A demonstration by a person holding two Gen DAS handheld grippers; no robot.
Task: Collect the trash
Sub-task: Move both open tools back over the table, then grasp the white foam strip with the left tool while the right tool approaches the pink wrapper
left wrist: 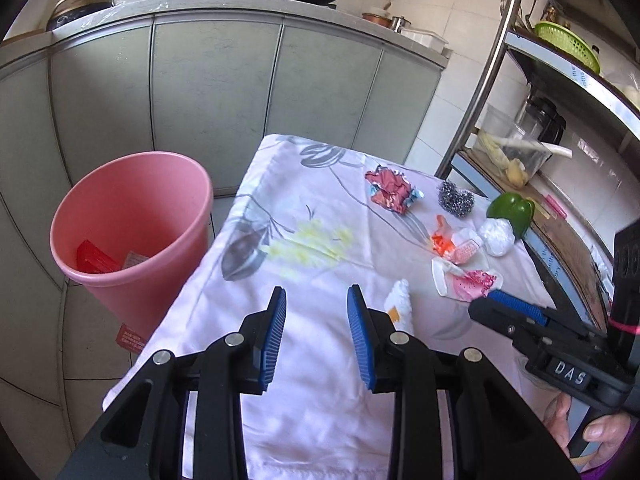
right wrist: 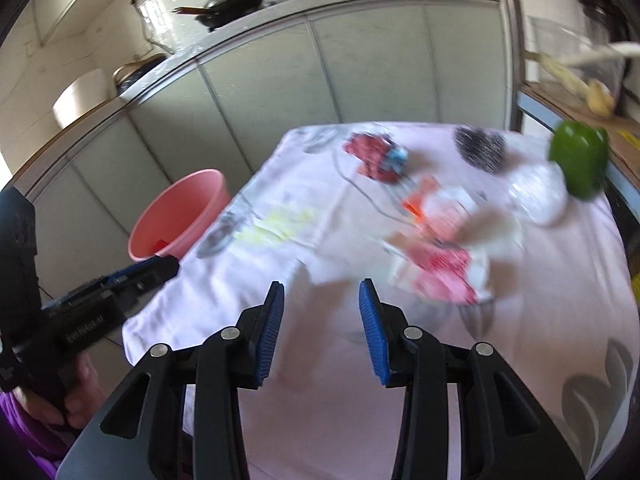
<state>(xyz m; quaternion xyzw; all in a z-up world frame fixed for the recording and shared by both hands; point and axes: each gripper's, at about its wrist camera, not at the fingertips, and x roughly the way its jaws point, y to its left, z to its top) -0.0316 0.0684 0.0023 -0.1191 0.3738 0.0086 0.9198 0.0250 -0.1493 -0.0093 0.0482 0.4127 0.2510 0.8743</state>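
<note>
A pink bin stands on the floor left of the cloth-covered table; it holds red scraps. On the cloth lie a crumpled red-pink wrapper, an orange-white wrapper, a pink patterned wrapper, a small white wrapper and a white wad. My left gripper is open and empty over the cloth's near left. My right gripper is open and empty, just short of the pink patterned wrapper. The right wrist view is blurred. The bin shows there too.
A steel scourer and a green pepper sit at the table's far right. A metal shelf rack stands to the right. Grey kitchen cabinets with pans on top run behind.
</note>
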